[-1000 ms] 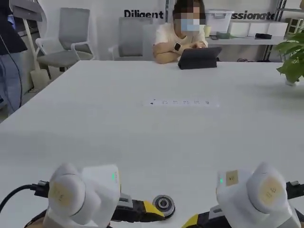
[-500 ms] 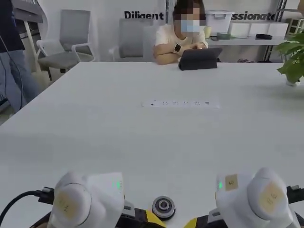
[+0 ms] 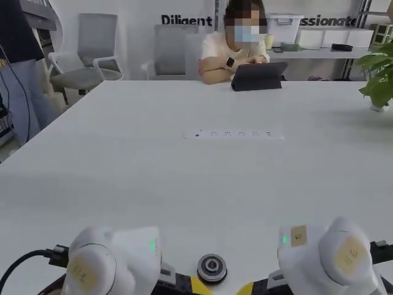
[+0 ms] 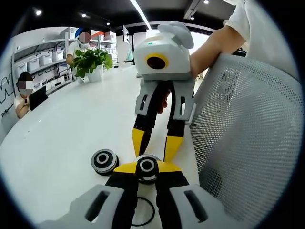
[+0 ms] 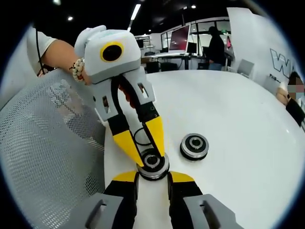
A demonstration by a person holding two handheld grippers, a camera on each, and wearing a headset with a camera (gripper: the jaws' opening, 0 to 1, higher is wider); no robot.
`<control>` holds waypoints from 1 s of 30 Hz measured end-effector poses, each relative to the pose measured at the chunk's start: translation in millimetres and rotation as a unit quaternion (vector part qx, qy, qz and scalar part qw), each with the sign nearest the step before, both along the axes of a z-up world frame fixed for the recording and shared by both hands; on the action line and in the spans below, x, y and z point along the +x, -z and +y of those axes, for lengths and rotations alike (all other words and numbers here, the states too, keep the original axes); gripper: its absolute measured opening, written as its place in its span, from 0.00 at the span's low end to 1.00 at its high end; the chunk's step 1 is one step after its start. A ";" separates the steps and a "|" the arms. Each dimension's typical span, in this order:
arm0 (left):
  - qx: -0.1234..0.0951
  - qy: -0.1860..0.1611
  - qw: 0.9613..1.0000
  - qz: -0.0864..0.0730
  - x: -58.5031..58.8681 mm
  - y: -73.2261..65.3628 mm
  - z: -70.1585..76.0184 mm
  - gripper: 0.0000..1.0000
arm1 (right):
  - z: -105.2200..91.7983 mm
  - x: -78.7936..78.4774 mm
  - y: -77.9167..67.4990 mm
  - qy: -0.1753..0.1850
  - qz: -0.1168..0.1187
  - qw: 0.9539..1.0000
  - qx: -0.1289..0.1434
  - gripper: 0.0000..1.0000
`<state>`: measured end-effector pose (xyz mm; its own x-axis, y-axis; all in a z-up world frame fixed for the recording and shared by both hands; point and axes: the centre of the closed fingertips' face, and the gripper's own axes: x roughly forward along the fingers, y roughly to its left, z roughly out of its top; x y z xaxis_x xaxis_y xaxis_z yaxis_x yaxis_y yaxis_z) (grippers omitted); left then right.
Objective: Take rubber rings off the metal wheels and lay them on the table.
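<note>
Two grippers sit at the bottom edge of the head view, the left gripper [image 3: 187,284] lower left and the right gripper [image 3: 249,287] lower right, with a loose wheel [image 3: 212,268] flat on the white table [image 3: 196,184] between them. In the left gripper view its jaws clamp a second wheel [image 4: 147,168] at lower centre. A black rubber ring [image 4: 154,210] lies on the table at the frame's bottom. In the right gripper view its jaws stand part open, tips at that wheel's rim — whether they grip it I cannot tell.
</note>
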<state>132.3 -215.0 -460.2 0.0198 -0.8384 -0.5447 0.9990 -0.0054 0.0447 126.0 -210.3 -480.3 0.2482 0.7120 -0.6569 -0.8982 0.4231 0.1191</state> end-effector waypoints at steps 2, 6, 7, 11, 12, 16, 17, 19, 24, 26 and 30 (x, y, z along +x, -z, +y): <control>-0.001 0.000 1.000 -0.001 -0.1 -0.1 0.1 0.08 | -0.2 0.3 0.6 0.001 0.002 1.000 0.000 0.21; -0.004 -0.001 1.000 0.002 0.5 0.2 0.2 0.08 | -1.2 -0.3 0.7 -0.001 0.003 1.000 -0.001 0.20; -0.004 -0.001 1.000 0.002 0.5 0.2 0.3 0.08 | -1.5 -0.5 0.8 -0.001 0.003 1.000 -0.002 0.19; -0.007 -0.002 1.000 0.003 0.3 0.2 0.3 0.08 | -3.7 -0.9 1.0 -0.002 0.004 1.000 -0.003 0.17; -0.008 -0.002 1.000 0.003 0.4 0.4 0.3 0.08 | -4.2 -0.9 1.0 -0.002 0.005 1.000 -0.004 0.16; -0.009 -0.004 1.000 0.004 1.4 0.7 0.8 0.08 | -10.2 0.9 4.1 0.001 -0.004 1.000 -0.015 0.00; -0.009 -0.004 1.000 0.004 1.5 0.8 0.8 0.08 | -8.9 -0.1 3.1 -0.001 0.000 1.000 -0.010 0.00; -0.010 -0.005 1.000 0.004 1.4 0.5 0.6 0.08 | -8.7 0.9 3.1 0.003 0.002 1.000 -0.012 0.00; -0.010 -0.008 1.000 0.004 1.8 0.5 0.6 0.08 | -13.1 5.1 1.2 0.028 0.020 0.999 0.000 0.00; -0.010 -0.009 1.000 0.004 2.2 0.5 0.5 0.08 | -13.8 5.0 0.2 0.051 0.045 0.998 0.015 0.00; -0.011 -0.011 1.000 0.004 2.7 0.4 0.3 0.08 | -16.5 8.7 -2.4 0.094 0.082 0.991 0.048 0.00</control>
